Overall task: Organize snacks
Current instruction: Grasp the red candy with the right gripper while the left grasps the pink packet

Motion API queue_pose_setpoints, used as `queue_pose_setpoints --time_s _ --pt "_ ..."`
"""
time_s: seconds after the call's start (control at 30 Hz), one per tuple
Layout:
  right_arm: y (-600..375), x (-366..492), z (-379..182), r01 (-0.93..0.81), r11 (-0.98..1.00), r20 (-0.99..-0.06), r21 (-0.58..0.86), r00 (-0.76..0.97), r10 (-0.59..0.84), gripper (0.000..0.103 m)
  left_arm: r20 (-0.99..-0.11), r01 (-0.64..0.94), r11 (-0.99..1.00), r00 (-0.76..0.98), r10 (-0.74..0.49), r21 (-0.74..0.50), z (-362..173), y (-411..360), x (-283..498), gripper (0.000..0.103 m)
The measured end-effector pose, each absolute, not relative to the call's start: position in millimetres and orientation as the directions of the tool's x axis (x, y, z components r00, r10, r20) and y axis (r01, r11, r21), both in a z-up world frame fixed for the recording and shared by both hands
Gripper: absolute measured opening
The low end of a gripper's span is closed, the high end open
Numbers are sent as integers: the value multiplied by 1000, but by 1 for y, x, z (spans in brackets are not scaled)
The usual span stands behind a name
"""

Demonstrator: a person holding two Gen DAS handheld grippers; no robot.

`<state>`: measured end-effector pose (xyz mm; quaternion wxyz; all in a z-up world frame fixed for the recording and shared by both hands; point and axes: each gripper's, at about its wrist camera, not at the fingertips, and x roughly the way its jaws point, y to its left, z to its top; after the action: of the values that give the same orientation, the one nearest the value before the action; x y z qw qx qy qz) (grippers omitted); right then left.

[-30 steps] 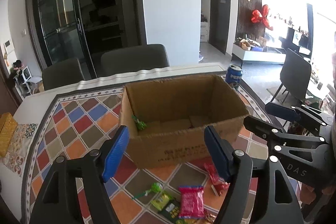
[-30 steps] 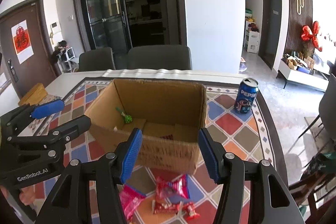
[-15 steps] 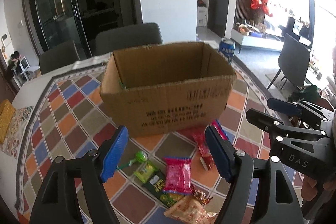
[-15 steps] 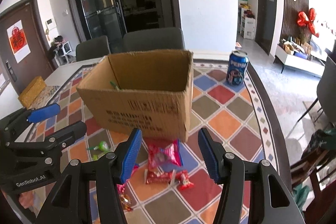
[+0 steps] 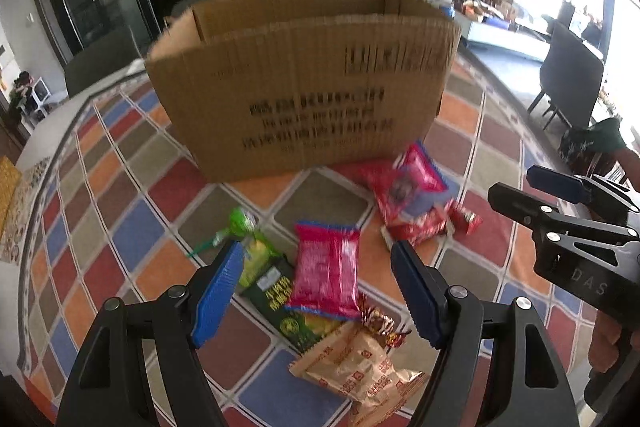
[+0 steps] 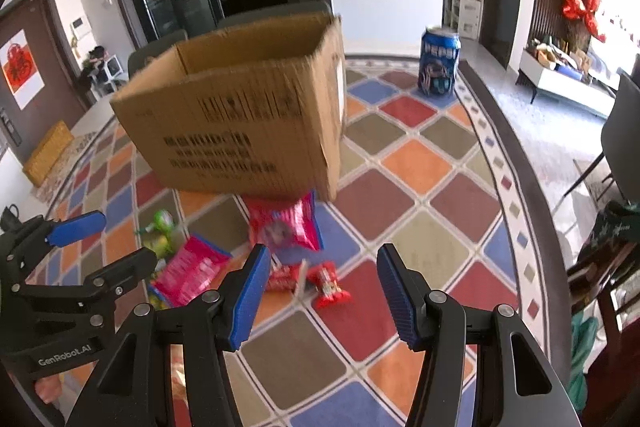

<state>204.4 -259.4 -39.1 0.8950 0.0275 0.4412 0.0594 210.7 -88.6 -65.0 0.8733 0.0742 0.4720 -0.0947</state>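
An open cardboard box (image 5: 304, 83) (image 6: 240, 123) stands on the patterned tablecloth. Loose snacks lie in front of it. My left gripper (image 5: 320, 291) is open above a pink packet (image 5: 326, 273), with a dark green packet (image 5: 288, 303), a green lollipop (image 5: 242, 223) and a tan packet (image 5: 356, 367) around it. My right gripper (image 6: 320, 287) is open above small red candies (image 6: 326, 283), just short of a red and pink bag (image 6: 284, 227) (image 5: 408, 187). Neither holds anything. The box's inside is hidden from here.
A blue Pepsi can (image 6: 438, 61) stands right of the box near the table's far edge. Dark chairs (image 5: 568, 75) sit around the table. A yellow box (image 6: 48, 151) lies at the table's left end. A hand (image 5: 608, 347) holds the right gripper.
Both grippers have come down and tilted toward the snacks in front of the box. The box now looms higher and its inside is out of sight. Jaw openings look the same.
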Motion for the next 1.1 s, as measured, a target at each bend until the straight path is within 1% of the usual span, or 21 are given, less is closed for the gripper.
queue_pose_setpoints --time_s 0.33,0.43,0.53,0.93,1.0,1.1 --pt "-264 207 -71 -60 993 -835 97 539 114 55 -883 238 970 464 -75 42 -99 -91 217 75" --pt "-264 211 -79 -57 994 -847 92 521 108 52 -892 239 970 446 -71 42 -108 -91 221 75" --pt "-263 214 -86 -56 994 -855 91 507 107 51 -901 241 970 429 -67 43 -116 -91 226 75" --pt "-260 225 -100 -64 995 -874 76 476 98 43 -913 244 969 402 -68 36 -136 -94 244 75" --pt "-258 226 -100 -67 995 -875 75 474 98 41 -911 246 969 408 -66 40 -136 -94 247 74" --pt "-257 229 -102 -72 994 -878 80 467 104 38 -909 245 969 410 -73 32 -137 -93 252 68"
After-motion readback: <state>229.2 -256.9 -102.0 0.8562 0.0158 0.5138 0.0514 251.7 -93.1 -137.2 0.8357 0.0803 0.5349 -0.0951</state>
